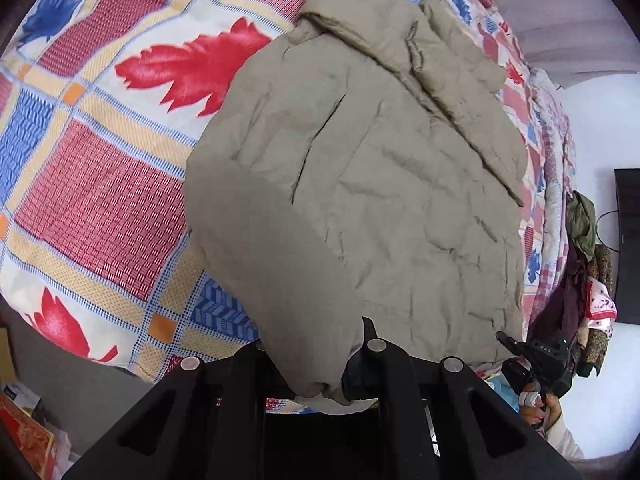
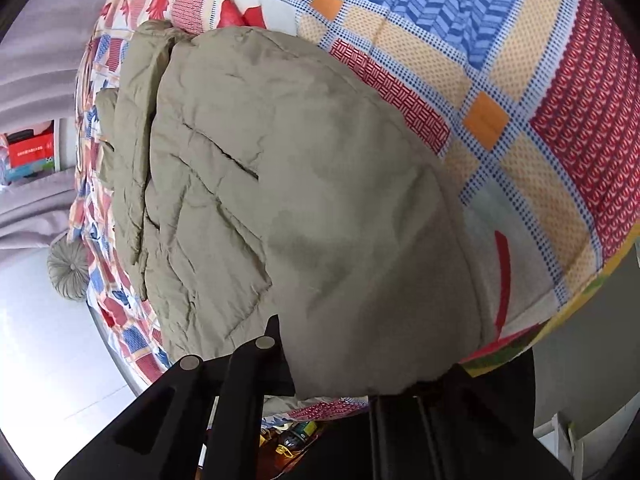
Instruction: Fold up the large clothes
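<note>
A large khaki padded jacket (image 1: 360,168) lies spread on a bed with a red, blue and cream patterned cover (image 1: 92,168). My left gripper (image 1: 320,376) is shut on the jacket's near hem corner, which bunches between the black fingers. In the right wrist view the same jacket (image 2: 280,200) fills the middle, and my right gripper (image 2: 344,376) is shut on the other near hem corner; its right finger is hidden under the cloth. The right gripper (image 1: 532,356) also shows in the left wrist view at the lower right, in a person's hand.
The bed cover (image 2: 520,100) reaches the bed's near edge. Clothes hang by a white wall on the right (image 1: 588,264). A grey curtain (image 2: 32,60) and a round grey cushion (image 2: 70,270) stand at the left. Boxes and bags (image 1: 24,432) lie on the floor.
</note>
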`<act>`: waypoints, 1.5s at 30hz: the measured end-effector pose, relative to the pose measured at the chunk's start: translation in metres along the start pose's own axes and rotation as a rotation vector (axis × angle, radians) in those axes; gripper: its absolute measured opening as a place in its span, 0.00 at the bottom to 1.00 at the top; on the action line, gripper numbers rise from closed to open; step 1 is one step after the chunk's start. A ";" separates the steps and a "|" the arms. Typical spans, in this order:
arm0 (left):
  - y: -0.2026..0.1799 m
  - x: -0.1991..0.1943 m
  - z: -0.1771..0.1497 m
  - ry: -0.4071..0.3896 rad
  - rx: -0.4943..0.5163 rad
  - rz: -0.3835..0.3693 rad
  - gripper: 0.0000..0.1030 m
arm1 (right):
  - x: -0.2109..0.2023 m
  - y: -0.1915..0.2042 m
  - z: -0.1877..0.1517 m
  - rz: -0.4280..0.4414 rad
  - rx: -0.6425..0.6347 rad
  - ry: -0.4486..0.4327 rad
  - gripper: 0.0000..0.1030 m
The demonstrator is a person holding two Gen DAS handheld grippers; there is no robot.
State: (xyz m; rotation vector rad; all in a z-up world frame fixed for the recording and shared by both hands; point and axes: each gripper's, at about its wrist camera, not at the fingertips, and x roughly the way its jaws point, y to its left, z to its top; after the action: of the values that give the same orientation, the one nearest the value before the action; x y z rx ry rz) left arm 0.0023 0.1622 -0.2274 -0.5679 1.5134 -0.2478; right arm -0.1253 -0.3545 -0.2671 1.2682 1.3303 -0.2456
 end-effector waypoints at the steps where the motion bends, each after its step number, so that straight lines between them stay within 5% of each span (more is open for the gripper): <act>1: -0.001 -0.003 0.001 -0.006 0.006 -0.007 0.14 | -0.001 0.001 0.000 0.005 -0.003 -0.002 0.10; 11: -0.037 -0.041 0.031 -0.104 0.068 -0.109 0.14 | -0.029 0.034 0.006 0.089 -0.085 -0.053 0.08; 28: -0.112 -0.100 0.166 -0.377 0.223 -0.187 0.14 | -0.094 0.200 0.070 0.166 -0.465 -0.234 0.07; 38: -0.123 -0.065 0.257 -0.440 0.225 -0.122 0.14 | -0.062 0.293 0.139 0.099 -0.607 -0.294 0.07; 45: -0.124 -0.015 0.306 -0.442 0.177 -0.075 0.14 | -0.016 0.322 0.185 0.042 -0.609 -0.318 0.07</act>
State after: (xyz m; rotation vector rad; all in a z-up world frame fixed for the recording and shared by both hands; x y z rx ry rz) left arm 0.3246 0.1255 -0.1650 -0.4996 1.0331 -0.2895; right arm 0.2190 -0.3843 -0.1293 0.7052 0.9949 -0.0029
